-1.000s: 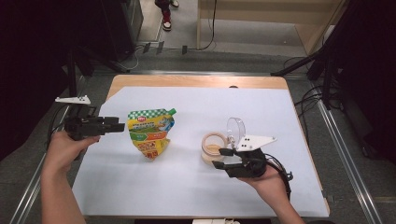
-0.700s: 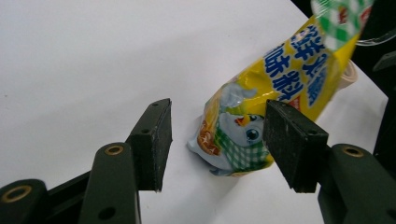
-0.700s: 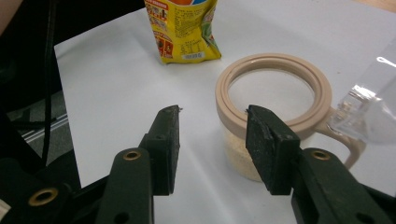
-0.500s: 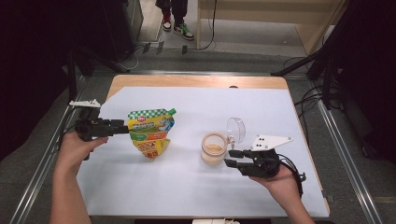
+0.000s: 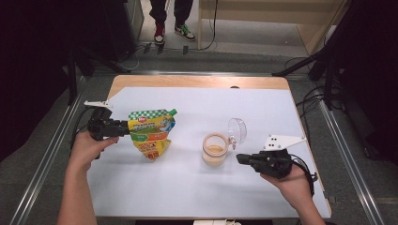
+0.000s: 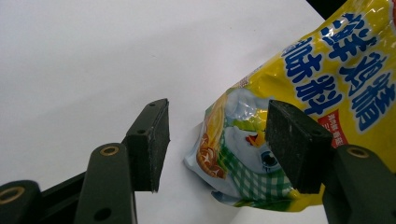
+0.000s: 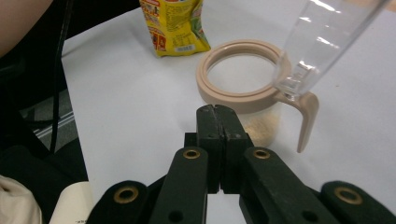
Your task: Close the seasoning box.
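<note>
The left gripper [image 6: 212, 144] has its jaws spread wide, the corner of the yellow pouch [image 6: 299, 116] lying between them and reaching past the right-hand jaw, with no contact I can make out. The right gripper [image 7: 215, 140] has its jaws pressed together on nothing; just beyond its tips stands the jar [image 7: 243, 93], its clear lid [image 7: 322, 42] tipped up; the pouch lies farther off.

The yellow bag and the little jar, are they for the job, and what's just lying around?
For the job:
yellow pouch, between the open left gripper
jar, lid flipped open, by the shut right gripper

Lying about:
cables beside the table
</note>
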